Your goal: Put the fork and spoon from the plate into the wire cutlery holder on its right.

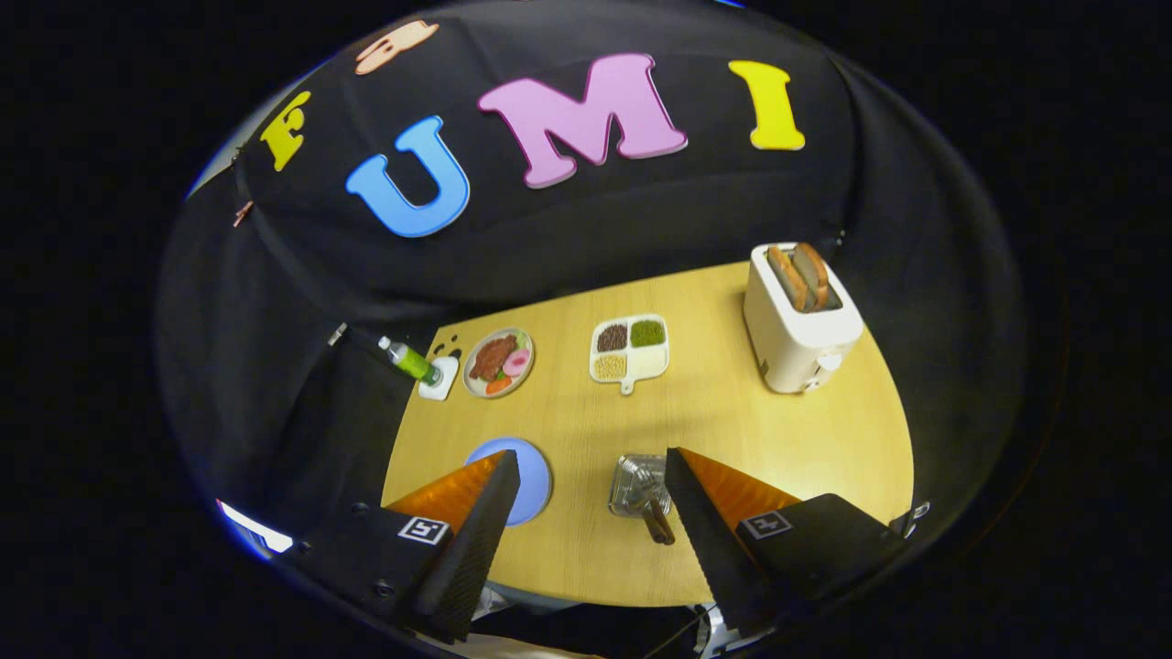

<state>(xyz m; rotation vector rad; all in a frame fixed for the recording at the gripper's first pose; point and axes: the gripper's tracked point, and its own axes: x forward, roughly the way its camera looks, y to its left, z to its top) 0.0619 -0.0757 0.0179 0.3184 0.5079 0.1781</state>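
Gripper point(586, 494) wide open, holding nothing. Blue plate point(536, 476) near-left looks bare; wire cutlery holder point(636, 485) already holds handles point(659, 523) — thin, stiff, slippery, best pinched mid-handle.

The gripper point(591, 467) has two wedge-shaped fingers point(476, 540) with finely textured inner faces, spread wide with nothing between them, each set on a blocky black mount bearing a small white square tag with a black marker and round screw heads.
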